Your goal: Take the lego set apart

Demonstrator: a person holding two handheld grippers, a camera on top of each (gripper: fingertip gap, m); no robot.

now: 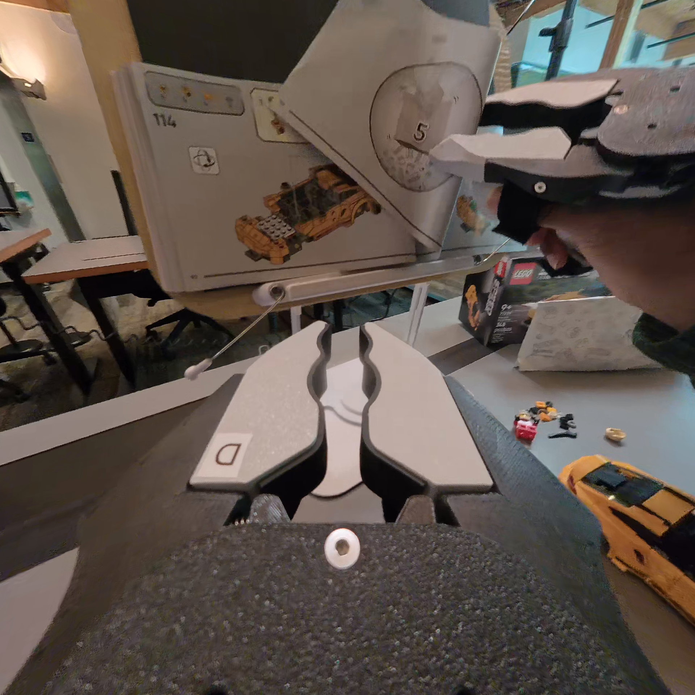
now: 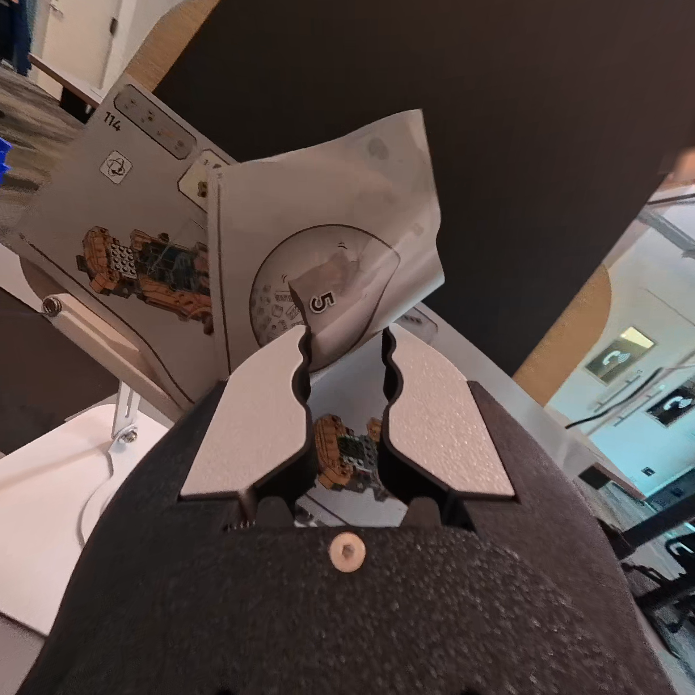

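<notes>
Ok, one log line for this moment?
right tool: open, at lifted booklet page | left tool: open, empty | lego car: on table

Paper booklet (image 1: 263,180) — matt; metal stand (image 1: 357,280); glossy plastic car (image 1: 639,515); grainy fingers (image 1: 274,410).

An office: rows of desks (image 1: 86,259), office chairs (image 1: 22,338), glass-walled rooms (image 2: 639,376).
</notes>
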